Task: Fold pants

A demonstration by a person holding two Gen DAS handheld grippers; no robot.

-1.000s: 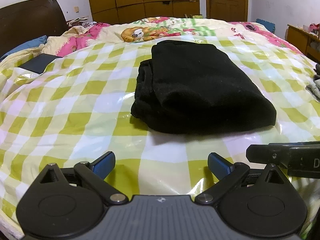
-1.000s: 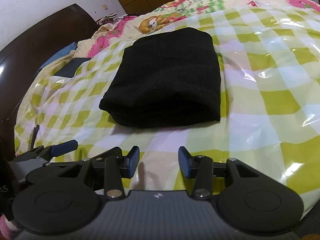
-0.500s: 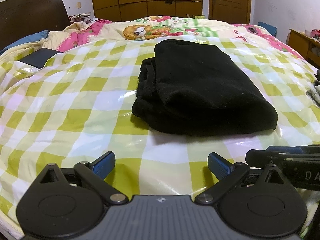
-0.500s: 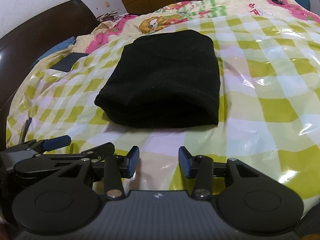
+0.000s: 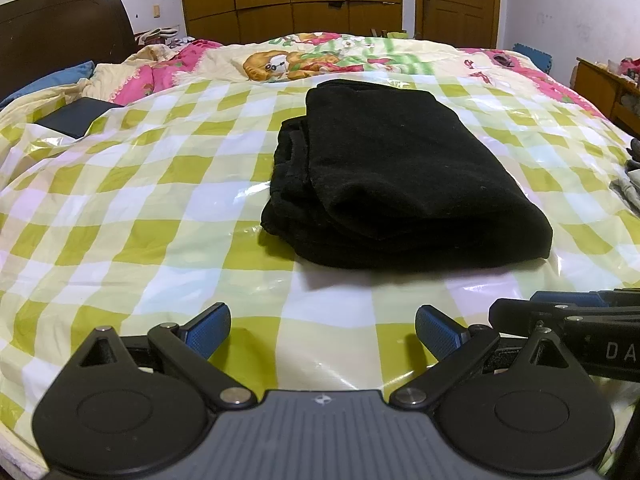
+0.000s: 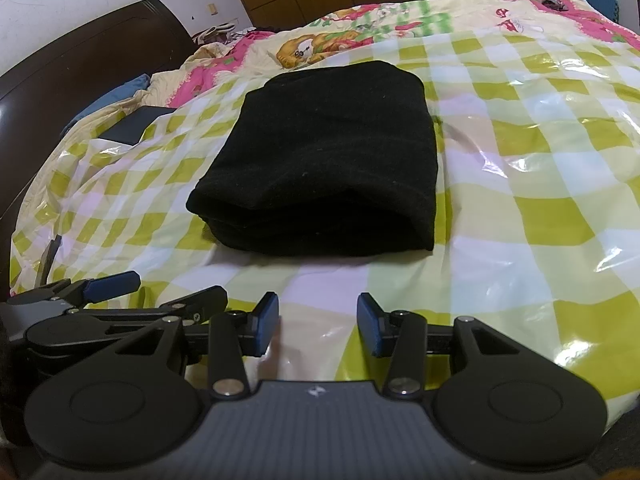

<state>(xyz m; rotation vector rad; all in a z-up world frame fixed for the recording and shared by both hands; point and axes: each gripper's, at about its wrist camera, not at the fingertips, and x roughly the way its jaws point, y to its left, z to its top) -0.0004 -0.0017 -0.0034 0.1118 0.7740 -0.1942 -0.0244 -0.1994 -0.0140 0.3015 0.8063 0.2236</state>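
The black pants lie folded into a thick rectangle on the green-and-white checked plastic sheet over the bed; they also show in the right wrist view. My left gripper is open and empty, low over the sheet, well short of the pants' near edge. My right gripper is open and empty, also in front of the pants. Each gripper shows at the other view's edge, the right one at the right of the left wrist view.
A dark flat box lies on the bed at the left near the dark headboard. A cartoon quilt covers the far bed. A wooden cabinet and grey cloth are at the right.
Both grippers have drawn back and tilted up slightly, so more of the room shows. The pants have not moved. Both grippers stay open.
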